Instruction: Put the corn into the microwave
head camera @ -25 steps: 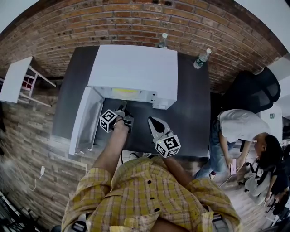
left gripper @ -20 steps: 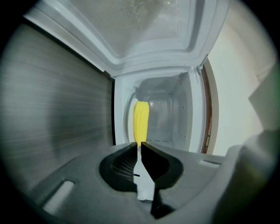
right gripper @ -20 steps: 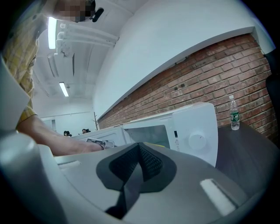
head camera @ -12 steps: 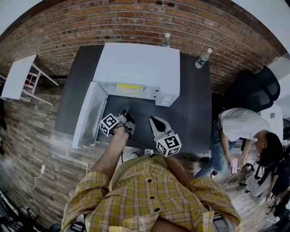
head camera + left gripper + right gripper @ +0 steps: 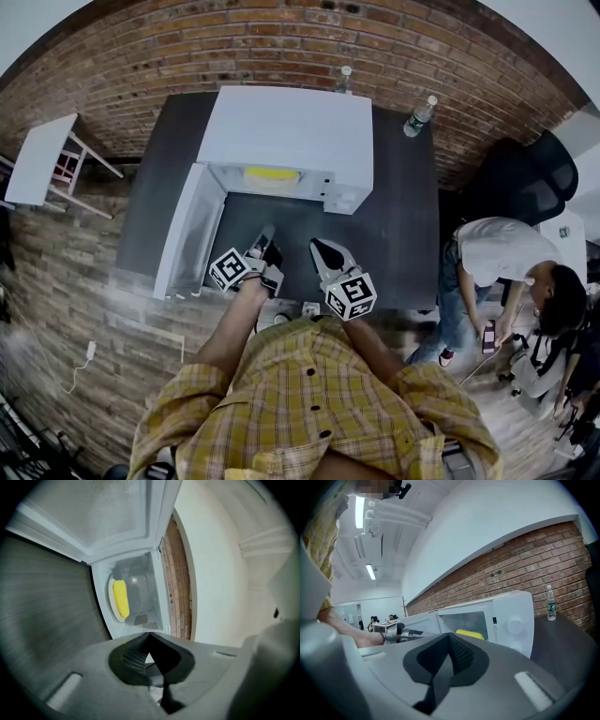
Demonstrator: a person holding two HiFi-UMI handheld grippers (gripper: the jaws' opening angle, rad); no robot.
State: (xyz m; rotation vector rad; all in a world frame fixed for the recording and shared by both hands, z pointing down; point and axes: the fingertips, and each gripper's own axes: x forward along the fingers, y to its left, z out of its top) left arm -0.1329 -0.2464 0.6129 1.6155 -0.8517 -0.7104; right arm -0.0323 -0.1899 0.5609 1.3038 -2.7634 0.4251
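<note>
My left claw and right claw were both pinched closed, empty. The yellow corn cob already lay inside the white box-shaped microwave, only its door left to close, I judged.

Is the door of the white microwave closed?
No, the door of the white microwave stands swung open at its left, showing the yellow corn cob inside.

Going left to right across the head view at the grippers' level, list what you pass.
White side table → open microwave door → left hand-held gripper → right hand-held gripper → person in a white shirt.
</note>
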